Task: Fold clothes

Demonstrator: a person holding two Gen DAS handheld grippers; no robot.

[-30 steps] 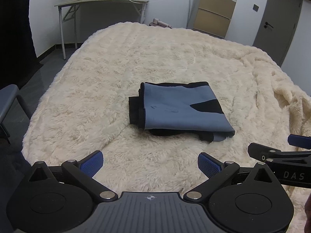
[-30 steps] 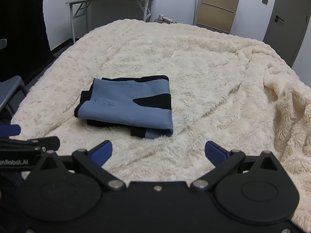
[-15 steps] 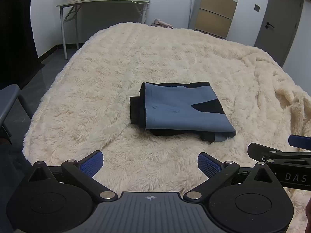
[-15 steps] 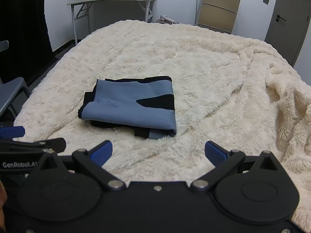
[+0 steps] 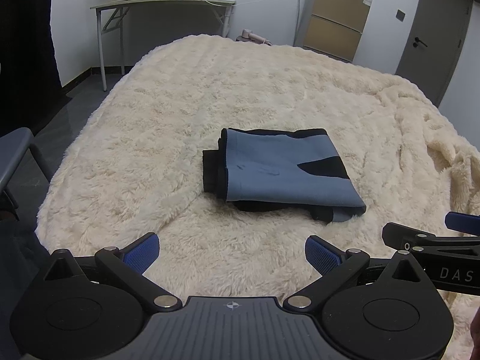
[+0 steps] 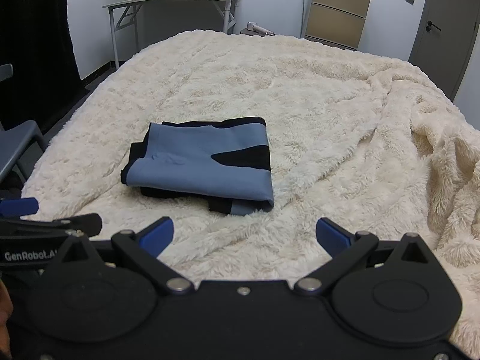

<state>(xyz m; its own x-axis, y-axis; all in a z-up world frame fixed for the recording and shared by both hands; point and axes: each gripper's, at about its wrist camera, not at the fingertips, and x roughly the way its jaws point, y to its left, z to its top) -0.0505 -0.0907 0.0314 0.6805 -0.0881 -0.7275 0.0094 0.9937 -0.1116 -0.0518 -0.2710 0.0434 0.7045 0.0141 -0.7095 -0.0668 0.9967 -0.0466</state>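
Observation:
A blue and black garment lies folded into a flat rectangle on the cream fluffy blanket. My left gripper hovers open over the near edge of the blanket, well short of the garment, with nothing between its blue pads. My right gripper is open too, empty, a little nearer than the garment's front right corner. Each gripper's finger shows at the side of the other's view: the right one and the left one.
A folding table stands against the far wall, with a tan cabinet and a grey door to the right. A grey chair sits left of the bed. The blanket bunches into folds at right.
Both grippers have drifted slightly back and up from the garment, which sits a touch lower in both views. The garment itself has not moved and both grippers stay open.

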